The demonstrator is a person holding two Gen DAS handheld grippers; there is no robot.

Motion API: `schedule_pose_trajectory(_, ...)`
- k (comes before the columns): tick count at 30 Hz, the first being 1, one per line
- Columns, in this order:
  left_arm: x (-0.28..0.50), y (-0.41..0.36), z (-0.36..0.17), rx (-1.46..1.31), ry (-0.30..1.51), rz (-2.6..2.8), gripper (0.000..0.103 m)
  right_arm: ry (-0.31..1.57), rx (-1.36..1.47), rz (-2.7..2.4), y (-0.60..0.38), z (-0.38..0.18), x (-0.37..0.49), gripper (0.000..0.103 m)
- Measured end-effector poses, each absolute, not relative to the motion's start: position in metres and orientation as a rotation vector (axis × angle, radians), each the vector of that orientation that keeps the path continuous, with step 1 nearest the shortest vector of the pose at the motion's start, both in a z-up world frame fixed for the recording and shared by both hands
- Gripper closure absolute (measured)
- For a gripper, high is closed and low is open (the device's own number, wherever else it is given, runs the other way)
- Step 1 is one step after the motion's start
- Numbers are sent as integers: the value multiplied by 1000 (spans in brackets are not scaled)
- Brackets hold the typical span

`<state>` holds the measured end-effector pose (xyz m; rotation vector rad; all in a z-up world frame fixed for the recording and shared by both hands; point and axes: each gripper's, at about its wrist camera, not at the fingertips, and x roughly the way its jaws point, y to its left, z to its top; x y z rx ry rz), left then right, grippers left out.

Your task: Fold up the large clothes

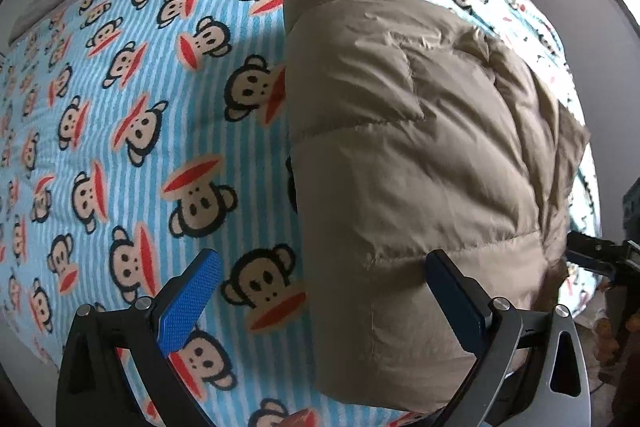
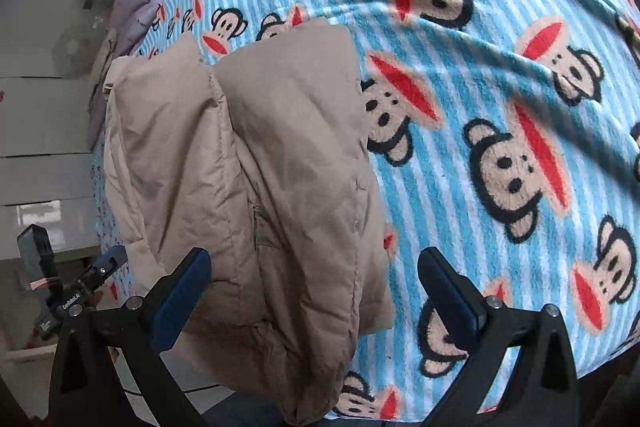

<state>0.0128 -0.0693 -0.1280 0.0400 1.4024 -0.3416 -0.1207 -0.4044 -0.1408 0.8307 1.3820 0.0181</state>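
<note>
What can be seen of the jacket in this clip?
The jacket is a beige puffer with quilted, stitched panels and a smooth, slightly shiny shell. It lies folded into a thick, narrow bundle on the monkey-print blanket, one end hanging over the bed's near edge in the right wrist view. The left gripper and right gripper are both open, straddling its near end. Whether any finger touches it is unclear.
</note>
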Motion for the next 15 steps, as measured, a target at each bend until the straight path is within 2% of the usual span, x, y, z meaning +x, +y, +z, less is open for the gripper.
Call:
schedule_pose_trajectory(6, 36, -45, -137, -128, 1420, -428, 1, 1362, 849, 60, -411, -140, -114, 0)
schedule_pose_trajectory(15, 59, -44, -193, -480, 1542, -721, 1, 1366, 930, 173, -426, -165, -99, 0)
